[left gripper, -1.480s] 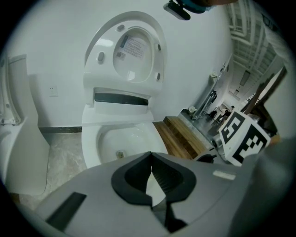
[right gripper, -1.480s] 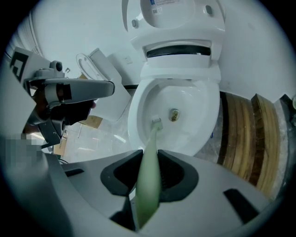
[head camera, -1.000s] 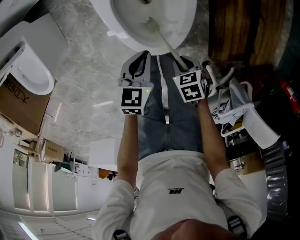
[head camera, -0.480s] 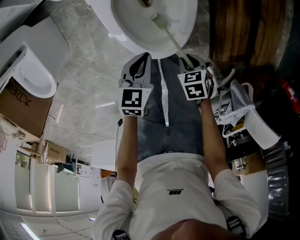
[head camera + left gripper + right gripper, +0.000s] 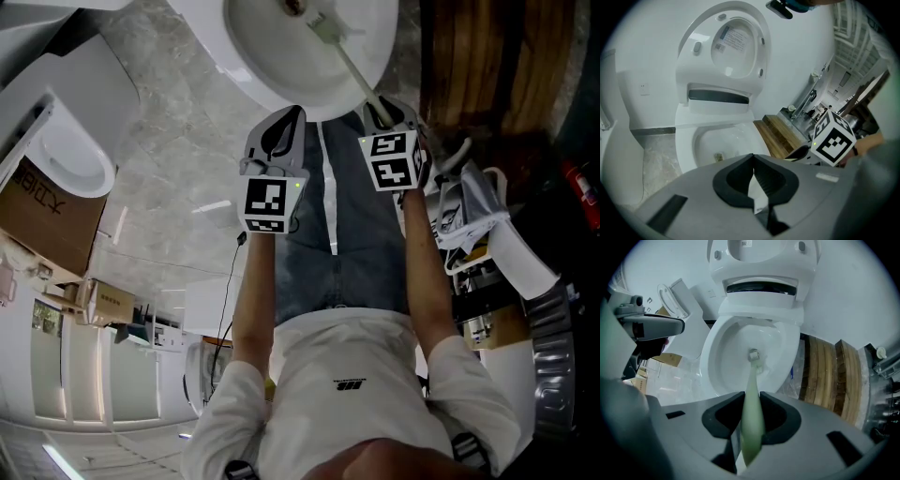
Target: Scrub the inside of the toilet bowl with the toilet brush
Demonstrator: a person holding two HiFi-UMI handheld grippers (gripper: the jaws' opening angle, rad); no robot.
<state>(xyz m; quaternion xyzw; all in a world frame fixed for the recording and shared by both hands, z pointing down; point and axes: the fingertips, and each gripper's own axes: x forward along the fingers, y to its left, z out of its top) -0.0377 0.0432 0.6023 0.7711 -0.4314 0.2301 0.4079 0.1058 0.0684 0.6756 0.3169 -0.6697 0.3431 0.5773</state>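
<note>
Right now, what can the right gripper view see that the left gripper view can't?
Only the right gripper view shows the toilet brush, clamped in the right gripper, its head down in the toilet bowl. Only the left gripper view shows that the left gripper is shut on nothing, and the right gripper's marker cube. Both show the bowl, the raised lid and the wooden planks.

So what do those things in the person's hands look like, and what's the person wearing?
The left tool and right tool are grey shells with black pads lining the jaws. Each carries a white cube with black square markers; the left cube also shows a green light. The person wears a white short-sleeved T-shirt and blue-grey jeans.
</note>
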